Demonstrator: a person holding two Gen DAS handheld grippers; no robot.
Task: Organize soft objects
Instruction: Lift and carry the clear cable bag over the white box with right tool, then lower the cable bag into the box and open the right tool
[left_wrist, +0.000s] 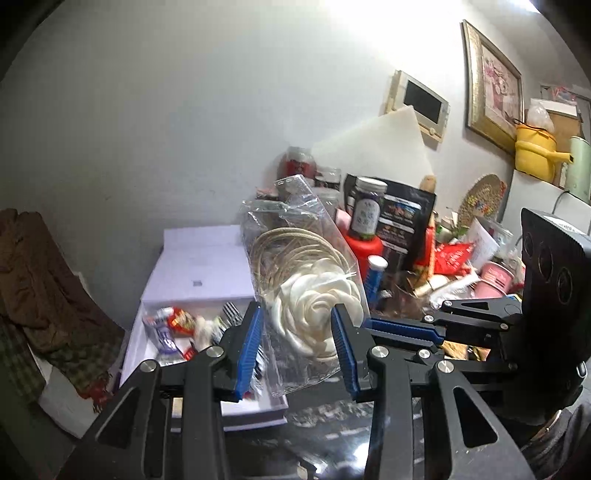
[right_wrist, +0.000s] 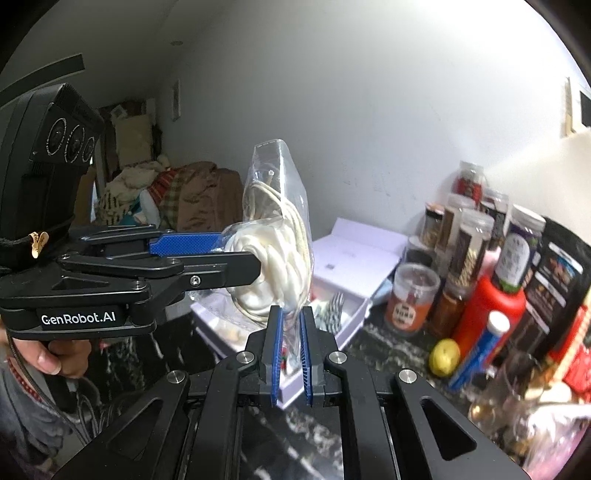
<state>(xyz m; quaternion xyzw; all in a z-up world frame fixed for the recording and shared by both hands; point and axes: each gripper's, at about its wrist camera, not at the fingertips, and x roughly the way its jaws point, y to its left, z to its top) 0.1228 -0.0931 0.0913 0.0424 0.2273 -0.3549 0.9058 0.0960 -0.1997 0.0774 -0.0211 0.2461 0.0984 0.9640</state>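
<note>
A clear plastic bag (left_wrist: 295, 229) with a white fabric rose (left_wrist: 314, 306) and coiled cream cord inside hangs in the air above an open white box (left_wrist: 199, 258). My left gripper (left_wrist: 297, 332) is shut on the bag, its blue pads pressing the rose from both sides. In the right wrist view it reaches in from the left (right_wrist: 229, 254) and clamps the rose (right_wrist: 266, 266). My right gripper (right_wrist: 291, 332) is shut on the bag's thin lower edge (right_wrist: 291, 325). In the left wrist view it comes in from the right (left_wrist: 365, 325). The box (right_wrist: 354, 251) holds several small packets.
Jars, a red bottle (right_wrist: 487, 314), a blue tube, a lemon (right_wrist: 445, 356) and a black pouch (left_wrist: 406, 221) crowd the dark marble counter on the right. Brown and checked clothes (left_wrist: 40, 280) lie piled at the left. A person's hand (right_wrist: 55, 354) grips the left handle.
</note>
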